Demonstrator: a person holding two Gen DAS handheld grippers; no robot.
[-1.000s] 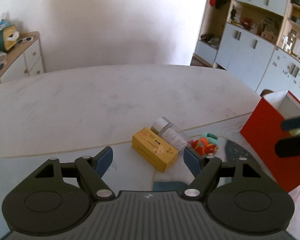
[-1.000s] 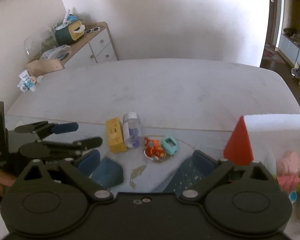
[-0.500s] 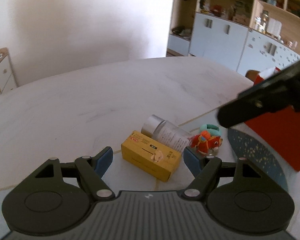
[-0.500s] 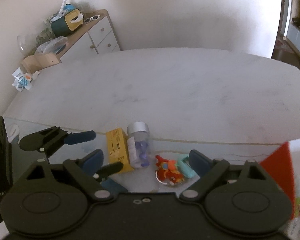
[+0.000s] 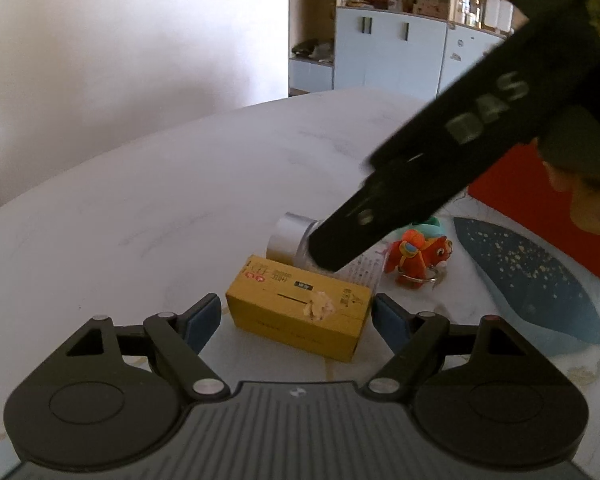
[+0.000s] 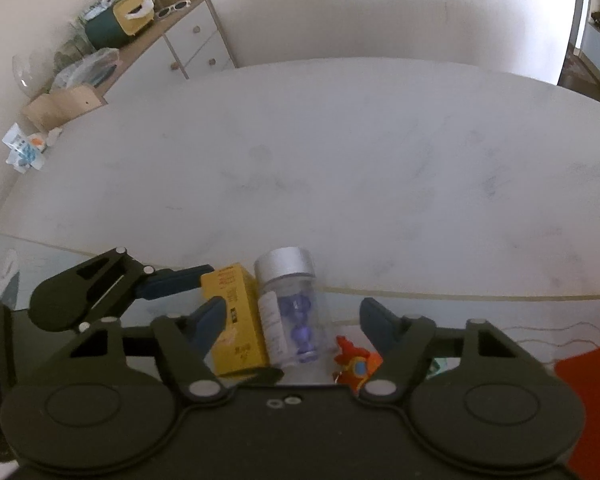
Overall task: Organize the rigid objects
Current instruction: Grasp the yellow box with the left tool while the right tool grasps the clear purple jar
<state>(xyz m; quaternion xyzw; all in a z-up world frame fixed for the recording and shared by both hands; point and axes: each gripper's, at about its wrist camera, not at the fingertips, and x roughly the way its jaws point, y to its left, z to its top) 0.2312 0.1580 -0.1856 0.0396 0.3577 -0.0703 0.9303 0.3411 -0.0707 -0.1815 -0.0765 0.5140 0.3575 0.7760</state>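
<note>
A yellow carton (image 5: 300,308) lies on the white table (image 5: 160,208), between the blue pads of my left gripper (image 5: 296,320). Its jaws are opening, and the pads stand just off the carton's ends. Behind the carton lies a clear bottle (image 6: 292,312) with a silver cap and purple capsules. My right gripper (image 6: 294,320) hangs over it with jaws closing. The bottle and part of the yellow carton (image 6: 236,320) lie between its fingers, untouched. In the left wrist view the right gripper's black body (image 5: 420,184) hides most of the bottle (image 5: 290,236).
A red toy horse keychain (image 5: 418,256) and a teal item (image 5: 428,224) lie right of the bottle. Further right are a blue speckled cloth (image 5: 532,280) and a red box (image 5: 520,208). A sideboard (image 6: 180,40) stands by the far wall.
Both grippers have come down closer to the carton and bottle. The right gripper swung left from the red box to above the bottle, and its jaws narrowed. The left wrist rolled.
</note>
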